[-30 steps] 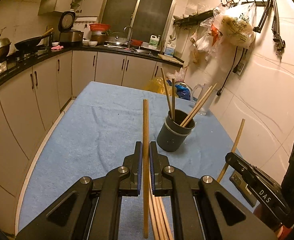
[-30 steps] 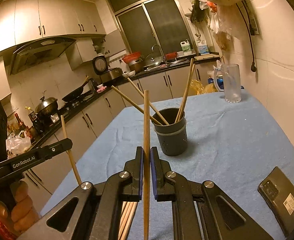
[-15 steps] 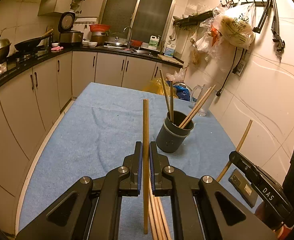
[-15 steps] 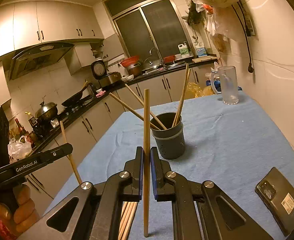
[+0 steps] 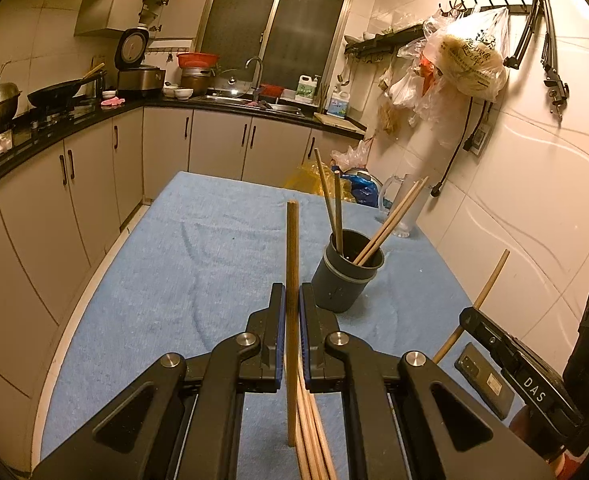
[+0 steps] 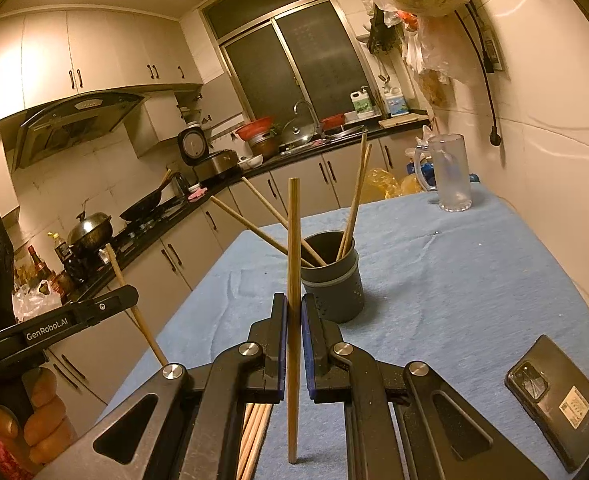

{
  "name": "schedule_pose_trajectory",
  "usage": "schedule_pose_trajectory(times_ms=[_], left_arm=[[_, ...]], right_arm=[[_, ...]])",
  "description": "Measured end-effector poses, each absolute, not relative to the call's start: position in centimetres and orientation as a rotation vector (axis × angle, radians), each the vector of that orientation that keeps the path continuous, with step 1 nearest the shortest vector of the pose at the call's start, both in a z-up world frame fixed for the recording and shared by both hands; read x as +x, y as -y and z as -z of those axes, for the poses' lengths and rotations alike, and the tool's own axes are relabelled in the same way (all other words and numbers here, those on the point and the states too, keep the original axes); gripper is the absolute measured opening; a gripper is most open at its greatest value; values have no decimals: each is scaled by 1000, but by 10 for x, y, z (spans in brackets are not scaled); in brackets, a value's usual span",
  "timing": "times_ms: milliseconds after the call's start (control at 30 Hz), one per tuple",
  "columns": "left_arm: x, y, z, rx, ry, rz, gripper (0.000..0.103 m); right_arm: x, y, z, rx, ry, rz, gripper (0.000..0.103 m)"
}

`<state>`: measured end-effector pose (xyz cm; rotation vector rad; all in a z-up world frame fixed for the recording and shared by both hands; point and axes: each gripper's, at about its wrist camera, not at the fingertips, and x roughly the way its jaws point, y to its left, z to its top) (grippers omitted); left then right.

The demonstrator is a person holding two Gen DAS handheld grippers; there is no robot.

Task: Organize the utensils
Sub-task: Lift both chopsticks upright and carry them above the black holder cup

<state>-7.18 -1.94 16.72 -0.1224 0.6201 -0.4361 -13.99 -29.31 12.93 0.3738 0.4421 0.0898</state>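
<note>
Between left gripper (image 5: 290,312) pads: one chopstick (image 5: 292,264), pinched upright, jaws nearly closed on it. Same for right gripper (image 6: 293,316), own chopstick (image 6: 293,240) vertical. Ahead and slightly right of each claw: dark holder cup (image 5: 348,276), four sticks already inside. Under both claws: loose chopstick pile (image 5: 312,432) on blue cloth (image 5: 154,280). Light, stiff, smooth wood; likely to pivot or slip in pads, so mid-shaft grip best. Leaning sticks crowd cup mouth. Right of right claw: phone (image 6: 556,400); far beyond: glass mug (image 6: 450,176).
</note>
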Motion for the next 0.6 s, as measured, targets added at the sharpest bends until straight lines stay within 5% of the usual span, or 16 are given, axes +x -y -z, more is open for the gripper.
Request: schedule_pose_trajectory(times_ms=[600], left_arm=[[-65,32,-184,-113,-613,466,6]], right_arm=[[-141,323,-142,433,-403,-50,8]])
